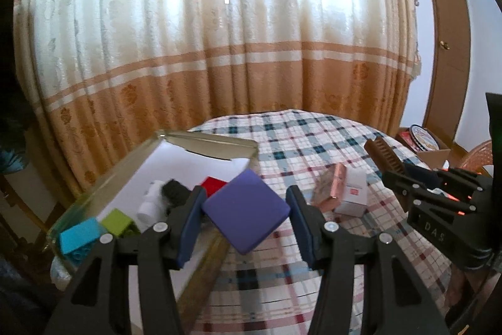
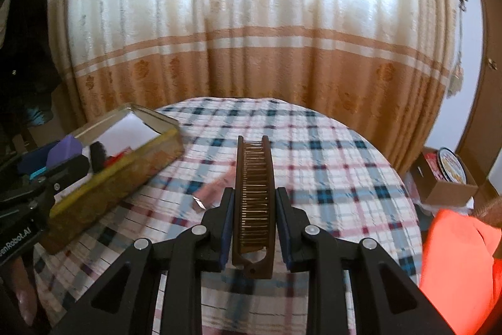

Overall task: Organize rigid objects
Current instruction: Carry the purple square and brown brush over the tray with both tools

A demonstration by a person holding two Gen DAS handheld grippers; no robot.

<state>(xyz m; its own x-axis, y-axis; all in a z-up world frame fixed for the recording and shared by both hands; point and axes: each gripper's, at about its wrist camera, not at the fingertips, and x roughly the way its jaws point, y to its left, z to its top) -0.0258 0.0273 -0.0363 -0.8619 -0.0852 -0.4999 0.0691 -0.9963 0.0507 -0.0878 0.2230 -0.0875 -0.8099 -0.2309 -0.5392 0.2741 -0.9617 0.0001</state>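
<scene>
My left gripper (image 1: 245, 209) is shut on a flat purple square block (image 1: 246, 209), held by its corners above the near edge of a gold tin box (image 1: 207, 142). The tin holds a cyan brick (image 1: 80, 236), a green brick (image 1: 119, 220), a white and black piece (image 1: 161, 198) and a red piece (image 1: 213, 184). My right gripper (image 2: 254, 215) is shut on a brown folding comb (image 2: 254, 190), held above the checked tablecloth (image 2: 329, 178). The comb and right gripper also show in the left wrist view (image 1: 384, 157). The tin (image 2: 125, 178) and purple block (image 2: 64, 149) show at left in the right wrist view.
A rose-gold tube (image 1: 334, 186) and a small white box (image 1: 354, 193) lie on the cloth right of the tin. The round table ends at a curtain (image 1: 219, 36) behind. A cardboard box with a round tin (image 2: 451, 175) sits at right, below the table. An orange cloth (image 2: 458, 266) is near right.
</scene>
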